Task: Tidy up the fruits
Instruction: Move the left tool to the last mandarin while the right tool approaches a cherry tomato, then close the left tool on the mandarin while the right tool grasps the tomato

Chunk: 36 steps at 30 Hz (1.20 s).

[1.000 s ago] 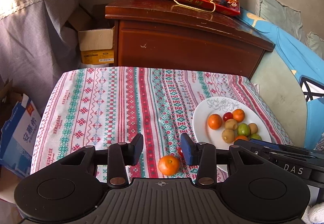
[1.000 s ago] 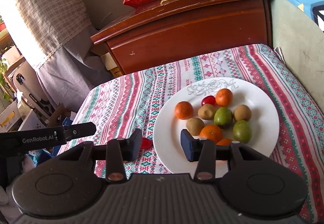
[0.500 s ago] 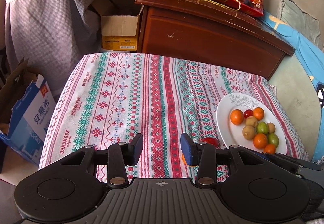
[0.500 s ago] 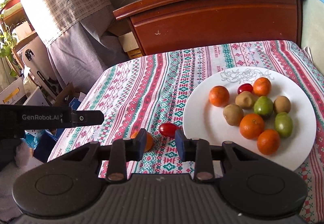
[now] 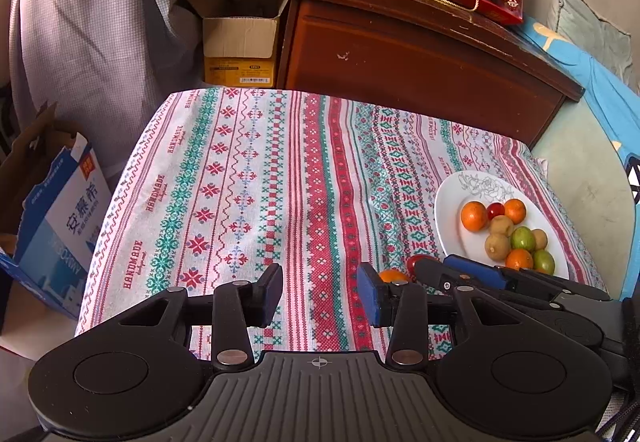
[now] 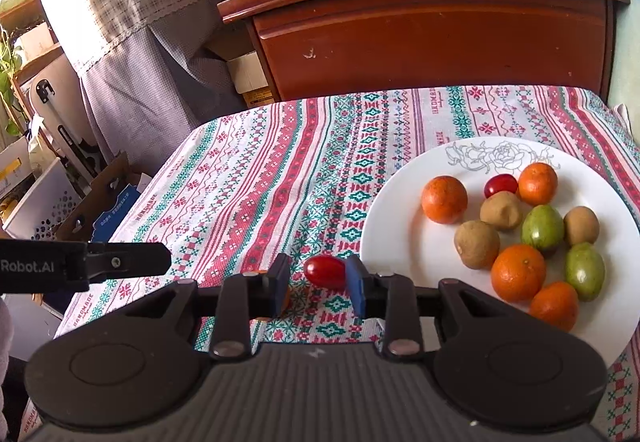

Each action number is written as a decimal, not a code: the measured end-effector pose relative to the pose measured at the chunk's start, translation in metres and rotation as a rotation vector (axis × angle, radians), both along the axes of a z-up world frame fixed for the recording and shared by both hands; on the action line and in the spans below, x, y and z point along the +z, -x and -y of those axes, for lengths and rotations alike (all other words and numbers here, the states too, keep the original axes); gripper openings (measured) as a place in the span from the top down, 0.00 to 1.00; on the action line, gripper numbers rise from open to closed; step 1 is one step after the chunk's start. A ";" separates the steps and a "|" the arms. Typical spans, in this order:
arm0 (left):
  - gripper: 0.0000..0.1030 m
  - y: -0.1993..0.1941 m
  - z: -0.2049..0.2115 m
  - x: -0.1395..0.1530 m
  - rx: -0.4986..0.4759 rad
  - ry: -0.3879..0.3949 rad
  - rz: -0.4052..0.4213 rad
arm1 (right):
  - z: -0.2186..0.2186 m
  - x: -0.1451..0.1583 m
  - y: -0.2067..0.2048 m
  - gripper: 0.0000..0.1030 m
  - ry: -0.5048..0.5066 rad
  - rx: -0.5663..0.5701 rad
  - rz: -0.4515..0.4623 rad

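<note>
Loose orange [image 5: 391, 275]: largely concealed behind the left gripper's right finger [image 5: 370, 298]; in the right wrist view only a sliver [image 6: 286, 301] shows behind the right gripper's left finger [image 6: 280, 288]. Pad contact with the cherry tomato [image 6: 325, 272] cannot be confirmed. Plate [image 6: 400, 242]: near rim masked by gripper body.

Right hand-held gripper [image 6: 318, 280] over patterned tablecloth [image 6: 256, 178], cherry tomato [image 6: 325, 272] between its fingers, beside white fruit plate [image 6: 400, 242].
</note>
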<state>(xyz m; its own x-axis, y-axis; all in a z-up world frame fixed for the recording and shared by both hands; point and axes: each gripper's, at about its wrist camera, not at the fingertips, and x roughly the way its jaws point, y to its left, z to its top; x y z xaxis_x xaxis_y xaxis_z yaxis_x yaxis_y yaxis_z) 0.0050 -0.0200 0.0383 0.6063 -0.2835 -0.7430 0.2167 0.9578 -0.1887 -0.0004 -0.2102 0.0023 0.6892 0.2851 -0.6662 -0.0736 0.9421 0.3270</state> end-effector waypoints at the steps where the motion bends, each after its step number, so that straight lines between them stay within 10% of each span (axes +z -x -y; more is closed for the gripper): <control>1: 0.61 0.000 0.000 0.000 -0.001 0.001 -0.002 | -0.001 -0.001 -0.001 0.70 0.001 0.005 -0.003; 36: 0.61 0.002 0.007 -0.016 -0.064 -0.025 -0.024 | 0.002 0.001 0.004 0.78 0.002 -0.002 0.001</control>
